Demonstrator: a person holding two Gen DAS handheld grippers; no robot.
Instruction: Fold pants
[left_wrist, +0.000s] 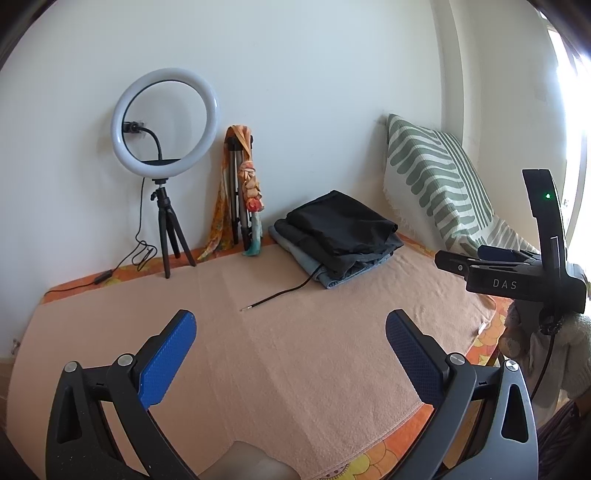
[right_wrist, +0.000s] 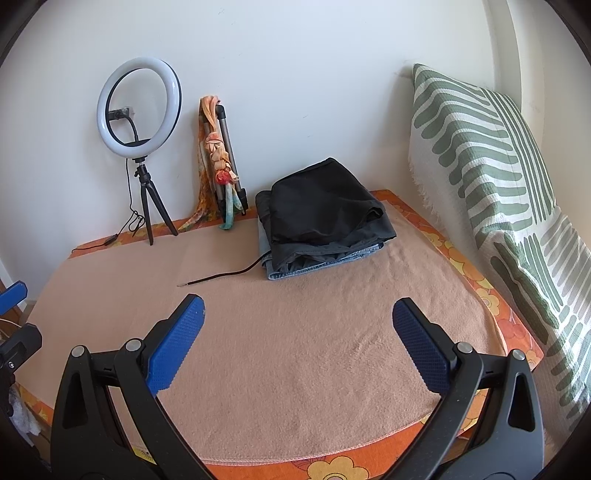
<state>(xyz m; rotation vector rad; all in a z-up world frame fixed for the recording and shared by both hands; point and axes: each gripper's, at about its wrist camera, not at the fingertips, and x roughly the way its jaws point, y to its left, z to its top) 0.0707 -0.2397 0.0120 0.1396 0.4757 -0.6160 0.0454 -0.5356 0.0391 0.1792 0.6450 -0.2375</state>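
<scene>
A stack of folded pants (left_wrist: 338, 238) lies at the back of the peach blanket (left_wrist: 288, 350): black ones on top, grey and blue denim below. A black drawstring (left_wrist: 280, 295) trails from the stack toward the front left. The stack also shows in the right wrist view (right_wrist: 321, 218). My left gripper (left_wrist: 291, 336) is open and empty above the blanket, well short of the stack. My right gripper (right_wrist: 297, 321) is open and empty too. It shows from the side at the right edge of the left wrist view (left_wrist: 509, 266).
A ring light on a small tripod (left_wrist: 164, 147) stands at the back left with its cable (left_wrist: 110, 273) on the bed. A folded tripod wrapped in an orange scarf (left_wrist: 242, 192) leans on the wall. A green-striped pillow (right_wrist: 491, 177) stands along the right side.
</scene>
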